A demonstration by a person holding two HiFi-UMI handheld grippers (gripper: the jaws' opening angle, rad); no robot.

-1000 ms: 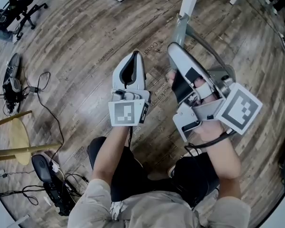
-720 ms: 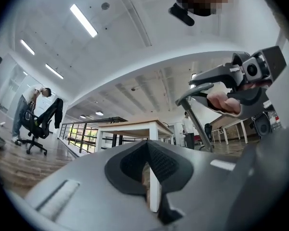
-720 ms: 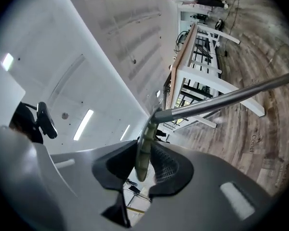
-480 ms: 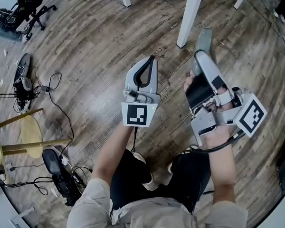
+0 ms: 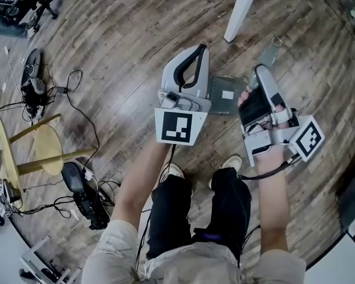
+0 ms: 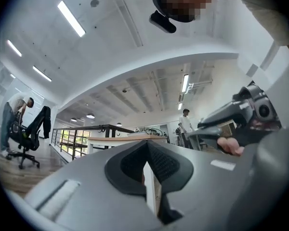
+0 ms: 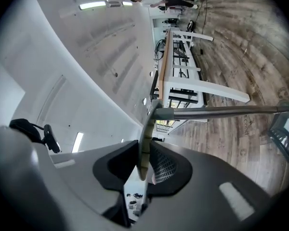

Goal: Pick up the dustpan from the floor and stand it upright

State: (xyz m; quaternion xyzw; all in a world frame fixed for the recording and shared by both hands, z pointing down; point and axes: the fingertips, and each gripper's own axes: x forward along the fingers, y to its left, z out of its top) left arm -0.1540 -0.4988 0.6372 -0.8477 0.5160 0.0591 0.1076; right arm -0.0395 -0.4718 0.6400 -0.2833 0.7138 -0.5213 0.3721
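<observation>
My right gripper (image 5: 259,71) is shut on the thin pale top end of the dustpan's handle (image 7: 144,129). In the right gripper view its metal pole (image 7: 221,112) runs from my jaws down to the grey pan (image 7: 285,131). From the head view, the grey pan (image 5: 223,96) with a white label hangs over the wood floor between my two grippers. My left gripper (image 5: 196,49) is held up beside it, pads (image 6: 166,165) together, nothing between them. The left gripper view shows the right gripper (image 6: 245,119) to its right.
White table legs (image 5: 242,7) stand just beyond the dustpan. Cables and black gear (image 5: 29,87), a wooden stool (image 5: 38,155) and a black device (image 5: 86,200) lie to the left. The person's shoes (image 5: 228,164) are below the grippers. People stand in the background (image 6: 185,121).
Both grippers have risen well above the floor as the person straightened up. The dustpan came up with the right gripper, its pan now hanging between the grippers.
</observation>
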